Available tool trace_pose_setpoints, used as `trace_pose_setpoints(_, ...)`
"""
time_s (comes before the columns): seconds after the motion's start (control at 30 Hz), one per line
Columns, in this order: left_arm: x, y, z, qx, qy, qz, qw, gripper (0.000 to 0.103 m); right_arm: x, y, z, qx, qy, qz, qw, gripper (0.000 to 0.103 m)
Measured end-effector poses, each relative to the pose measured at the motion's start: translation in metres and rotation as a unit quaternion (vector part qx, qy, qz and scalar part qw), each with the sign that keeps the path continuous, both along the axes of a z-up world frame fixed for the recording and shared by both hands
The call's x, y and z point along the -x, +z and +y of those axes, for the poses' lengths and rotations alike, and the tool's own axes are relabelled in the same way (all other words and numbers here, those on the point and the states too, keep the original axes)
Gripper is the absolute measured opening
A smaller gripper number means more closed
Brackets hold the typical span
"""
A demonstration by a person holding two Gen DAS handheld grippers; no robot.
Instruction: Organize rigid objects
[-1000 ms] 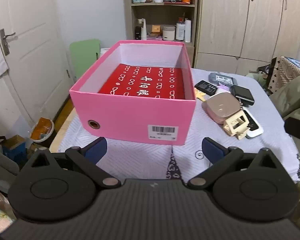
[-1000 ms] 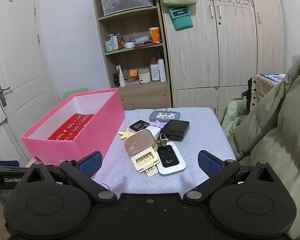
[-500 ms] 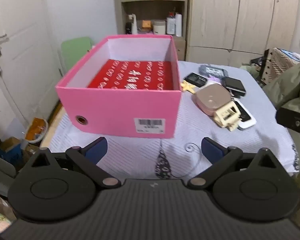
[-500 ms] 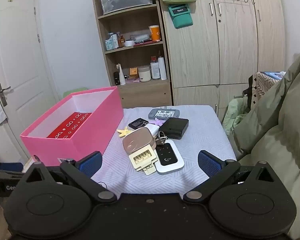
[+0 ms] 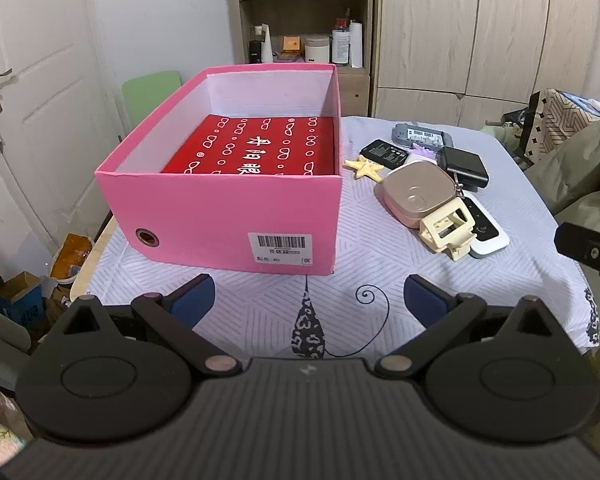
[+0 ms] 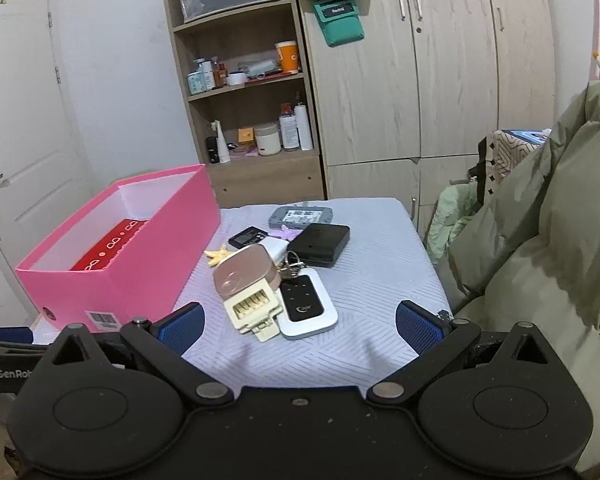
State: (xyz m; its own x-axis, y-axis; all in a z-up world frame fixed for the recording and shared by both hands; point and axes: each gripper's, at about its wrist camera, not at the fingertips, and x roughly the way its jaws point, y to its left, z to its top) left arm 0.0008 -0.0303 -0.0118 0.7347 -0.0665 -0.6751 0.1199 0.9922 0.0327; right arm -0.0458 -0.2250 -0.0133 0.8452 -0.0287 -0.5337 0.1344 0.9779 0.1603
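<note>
Left gripper [image 5: 308, 300] spread wide facing pink box [image 5: 236, 220]; right gripper [image 6: 298, 322] likewise wide, empty

Your pink box and the loose clutter beside it

You have an open pink box [image 5: 236, 216] on the cloth with a red printed sheet [image 5: 256, 150] flat on its floor. Just to its right lies a tight cluster: a yellow starfish [image 5: 367, 167], a rose-gold square case [image 6: 246, 270] overlapped by a cream clip [image 6: 254, 307], a white-and-black remote [image 6: 306, 304], a black box [image 6: 320, 243], a black battery [image 5: 386, 153], and a grey device [image 6: 301, 215] farthest back.
</note>
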Motion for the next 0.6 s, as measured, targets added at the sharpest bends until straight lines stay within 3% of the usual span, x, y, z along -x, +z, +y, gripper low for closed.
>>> trace_pose_setpoints(0.6,-0.0007,-0.0048,-0.0020,-0.006,0.018,-0.003,0.9998,0.102,-0.0056,-0.0069,-0.0011,0.007,-0.001,0.006,1.000,0.103)
